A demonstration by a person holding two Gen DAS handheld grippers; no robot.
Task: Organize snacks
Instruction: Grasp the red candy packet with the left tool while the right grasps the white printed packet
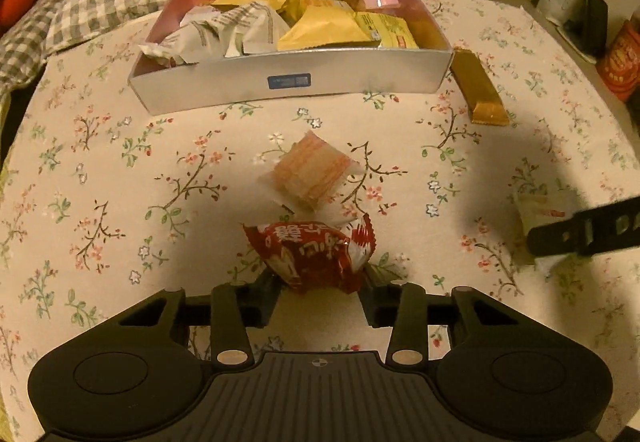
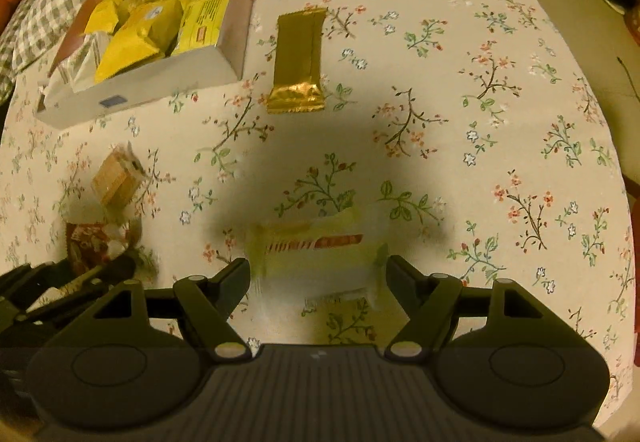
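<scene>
**Two snacks in reach, box waiting**

The floral tabletop [image 1: 100, 170] carried a cardboard box [image 1: 296, 78], nearly full. My right hand-held gripper [image 2: 318, 274] straddled a pale wrapper [image 2: 320, 254], jaws wide, possibly untouched. My left hand-held gripper [image 1: 320, 278] pinched a crinkly red packet [image 1: 312, 254]; slick foil might slip.

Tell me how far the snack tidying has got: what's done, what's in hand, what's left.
Done: the box already holds many packets, yellow, white and pink. In hand: the left gripper is pinching the red snack; the right gripper straddles a pale packet, blurred, so contact is unclear. Left: the orange-striped snack and the gold bar lie loose on the floral cloth.
</scene>
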